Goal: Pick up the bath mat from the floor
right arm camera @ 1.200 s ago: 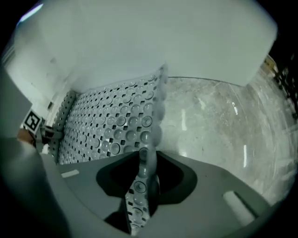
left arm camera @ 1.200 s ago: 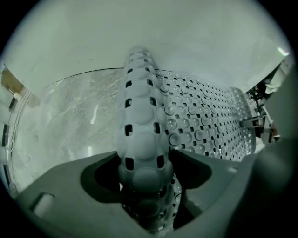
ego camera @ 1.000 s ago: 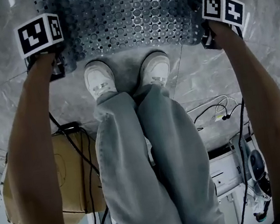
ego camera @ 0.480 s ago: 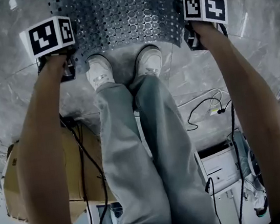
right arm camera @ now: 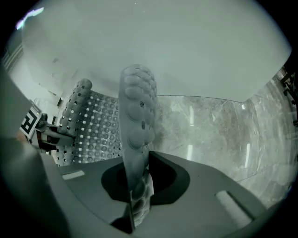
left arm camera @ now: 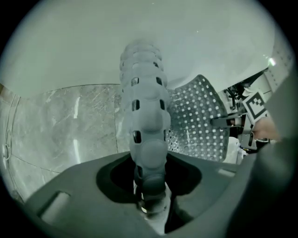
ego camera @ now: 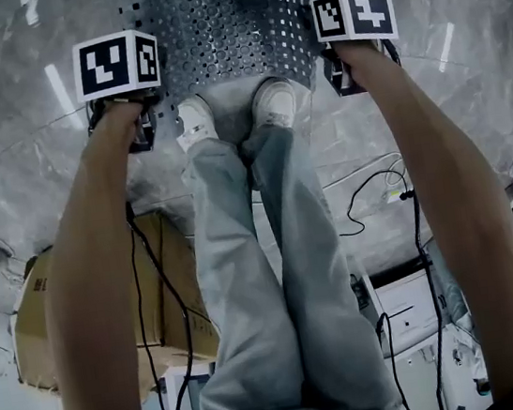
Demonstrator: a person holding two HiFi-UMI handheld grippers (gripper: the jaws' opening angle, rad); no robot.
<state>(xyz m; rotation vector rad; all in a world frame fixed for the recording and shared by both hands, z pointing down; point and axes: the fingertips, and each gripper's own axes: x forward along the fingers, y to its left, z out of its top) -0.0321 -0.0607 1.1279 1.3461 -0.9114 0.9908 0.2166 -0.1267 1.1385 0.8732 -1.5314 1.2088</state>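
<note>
Above the marble floor (ego camera: 24,166), with the bath mat (ego camera: 231,23) clamped by its near edge in the left gripper (left arm camera: 150,195), whose jaws have just been closing on it, and the right gripper (right arm camera: 137,190), both sides are best raised evenly so neither corner is pulled free.

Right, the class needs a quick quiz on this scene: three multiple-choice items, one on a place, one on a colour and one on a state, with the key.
1. In the head view, where is the box?
A) left of the legs
B) right of the legs
C) on a shelf

2. What colour are the shoes?
A) black
B) white
C) red

3. What state is the right gripper in?
A) open and empty
B) shut on a cable
C) shut on the mat

Key:
1 A: the box lies on the floor at the picture's left, beside the legs.
2 B: both shoes show white.
3 C: the right gripper view shows its jaws pinching the mat's edge.
</note>
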